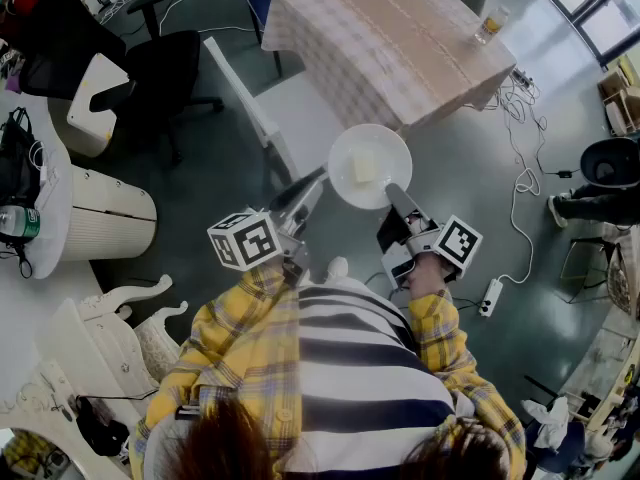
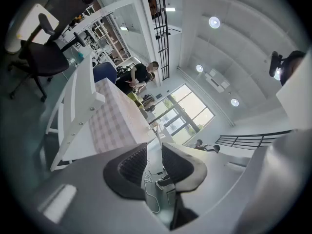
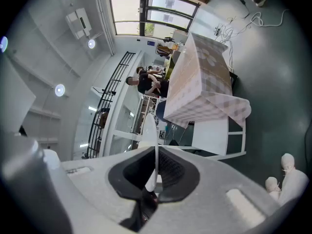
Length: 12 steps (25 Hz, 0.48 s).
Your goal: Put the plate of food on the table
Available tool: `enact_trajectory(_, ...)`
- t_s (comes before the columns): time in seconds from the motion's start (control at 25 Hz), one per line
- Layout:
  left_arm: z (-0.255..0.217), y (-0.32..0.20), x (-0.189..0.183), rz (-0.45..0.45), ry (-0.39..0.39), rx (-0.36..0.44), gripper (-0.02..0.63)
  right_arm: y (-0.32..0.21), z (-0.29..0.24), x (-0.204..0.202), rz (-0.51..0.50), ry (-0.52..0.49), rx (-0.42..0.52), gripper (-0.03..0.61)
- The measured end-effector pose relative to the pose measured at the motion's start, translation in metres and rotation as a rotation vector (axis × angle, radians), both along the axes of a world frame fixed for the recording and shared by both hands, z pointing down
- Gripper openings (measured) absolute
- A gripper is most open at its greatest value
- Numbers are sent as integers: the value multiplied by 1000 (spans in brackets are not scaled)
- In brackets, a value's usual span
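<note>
Plate (image 1: 350,146) w/ food (image 1: 365,168) up in air, roughly level, in front of person's chest, over grey floor (image 1: 240,188). Not yet on worktop (image 1: 390,28): near corner of its checked cloth just beyond plate's far rim in head view, w/ white chair (image 1: 285,118) at left of it. Food = one pale yellow piece, approx. in middle of plate.

Right gripper (image 1: 394,192) at near-right rim. In right gripper view fingers (image 3: 171,170) clenched on rim, plate (image 3: 150,130) edge-on as thin white blade btw. both pads, reaching out past tips. Beyond it same worktop (image 3: 204,77) w/ checked cloth, and white chair (image 3: 226,130) below it.

Left gripper (image 1: 313,186) pointing at plate's left rim, tip close beside; touching or not, cannot tell from head view. In left gripper view fingers (image 2: 130,165) released, clear gap btw. pads, nothing in it; only floor and white cable (image 2: 146,178) seen through gap, far off.

Elsewhere: glass w/ amber drink (image 1: 490,25) on far-right part of worktop, well apart from plate. Black office chair (image 1: 165,78) at upper left. White power strip (image 1: 490,296) on floor at right of person. Yellow check sleeves (image 1: 440,338) and striped top (image 1: 370,368) at bottom of head view.
</note>
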<state>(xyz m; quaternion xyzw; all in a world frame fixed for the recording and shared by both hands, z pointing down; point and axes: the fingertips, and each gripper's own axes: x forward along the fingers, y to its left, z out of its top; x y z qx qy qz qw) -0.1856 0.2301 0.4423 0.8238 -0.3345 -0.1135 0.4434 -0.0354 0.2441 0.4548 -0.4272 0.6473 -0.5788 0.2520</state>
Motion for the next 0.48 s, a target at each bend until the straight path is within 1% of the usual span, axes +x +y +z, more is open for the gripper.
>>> enact_trajectory(0.28, 1, 0, 0, -4, -4, -5, 84, -1, 1, 0, -5, 6, 2, 6)
enact_trajectory(0.48, 0, -1, 1, -6, 0, -5, 84, -4, 0, -2, -14, -10, 3, 5)
